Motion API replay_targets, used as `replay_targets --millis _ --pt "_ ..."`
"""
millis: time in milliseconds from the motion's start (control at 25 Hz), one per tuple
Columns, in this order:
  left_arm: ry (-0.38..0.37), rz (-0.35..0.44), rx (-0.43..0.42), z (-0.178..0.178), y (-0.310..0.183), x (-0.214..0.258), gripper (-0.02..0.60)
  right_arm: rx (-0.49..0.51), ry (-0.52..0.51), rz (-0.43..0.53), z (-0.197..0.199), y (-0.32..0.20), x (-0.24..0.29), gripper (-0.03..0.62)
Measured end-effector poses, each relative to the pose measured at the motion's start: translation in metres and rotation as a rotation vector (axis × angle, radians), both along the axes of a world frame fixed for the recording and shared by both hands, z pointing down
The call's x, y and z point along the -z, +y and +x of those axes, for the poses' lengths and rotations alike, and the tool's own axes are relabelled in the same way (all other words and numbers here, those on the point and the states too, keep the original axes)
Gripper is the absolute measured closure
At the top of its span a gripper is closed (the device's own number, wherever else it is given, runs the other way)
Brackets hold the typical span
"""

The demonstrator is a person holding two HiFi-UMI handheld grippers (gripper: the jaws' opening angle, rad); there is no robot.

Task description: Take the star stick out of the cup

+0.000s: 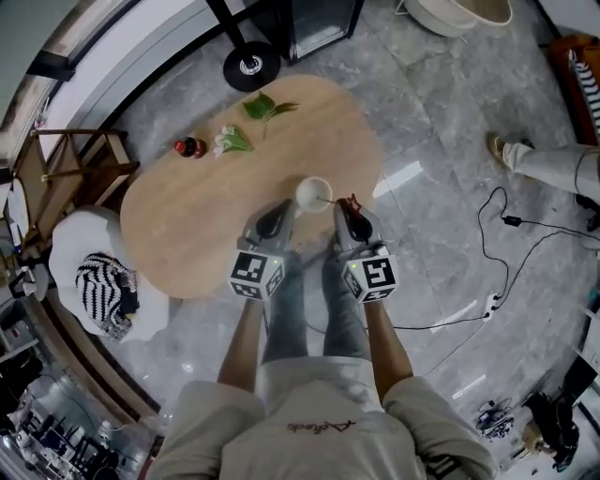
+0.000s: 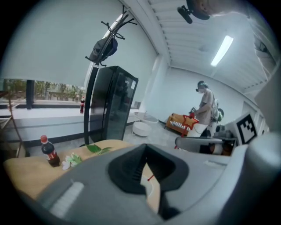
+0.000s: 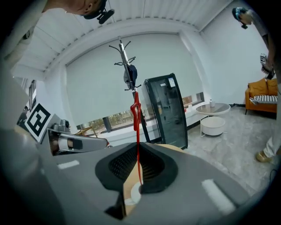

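Note:
A white cup (image 1: 314, 194) stands on the oval wooden table (image 1: 187, 225), near its front edge. My right gripper (image 1: 352, 212) is shut on the red star stick (image 1: 351, 202) just right of the cup. In the right gripper view the stick (image 3: 137, 145) rises between the closed pads, its star (image 3: 135, 110) edge-on above them. Its lower end hangs over the cup (image 3: 131, 196); whether it is still inside I cannot tell. My left gripper (image 1: 278, 217) sits shut and empty just left of the cup. From the left gripper view the star (image 2: 191, 121) shows above the right gripper (image 2: 199, 144).
A cola bottle (image 1: 187, 147), a white flower (image 1: 228, 141) and green leaves (image 1: 267, 106) lie on the table's far side. Beyond it are a coat-stand base (image 1: 250, 66) and a black cabinet (image 1: 319, 23). A striped cushion (image 1: 105, 281) lies left; cables (image 1: 506, 225) and a person's leg (image 1: 553, 164) are right.

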State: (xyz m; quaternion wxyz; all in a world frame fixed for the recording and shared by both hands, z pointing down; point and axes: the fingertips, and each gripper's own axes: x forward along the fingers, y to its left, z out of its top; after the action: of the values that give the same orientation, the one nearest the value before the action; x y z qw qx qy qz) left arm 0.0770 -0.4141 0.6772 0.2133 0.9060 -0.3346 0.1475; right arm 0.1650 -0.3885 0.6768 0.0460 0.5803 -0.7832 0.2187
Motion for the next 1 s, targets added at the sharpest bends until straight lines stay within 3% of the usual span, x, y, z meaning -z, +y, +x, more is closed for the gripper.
replay_targets --millis 480,720,1000 --pt "0.044 0.117 -0.001 -0.001 0.015 0.159 0.578 -0.005 0.077 0.074 0.009 0.028 0.155 0.579" --pt "0.067 0.269 -0.015 0.009 0.004 0.238 0.578 -0.02 0.116 0.211 0.02 0.019 0.23 0.579" --pt "0.075 0.318 -0.005 0.004 0.028 0.3 0.578 -0.021 0.128 0.257 0.022 0.041 0.292 0.579"
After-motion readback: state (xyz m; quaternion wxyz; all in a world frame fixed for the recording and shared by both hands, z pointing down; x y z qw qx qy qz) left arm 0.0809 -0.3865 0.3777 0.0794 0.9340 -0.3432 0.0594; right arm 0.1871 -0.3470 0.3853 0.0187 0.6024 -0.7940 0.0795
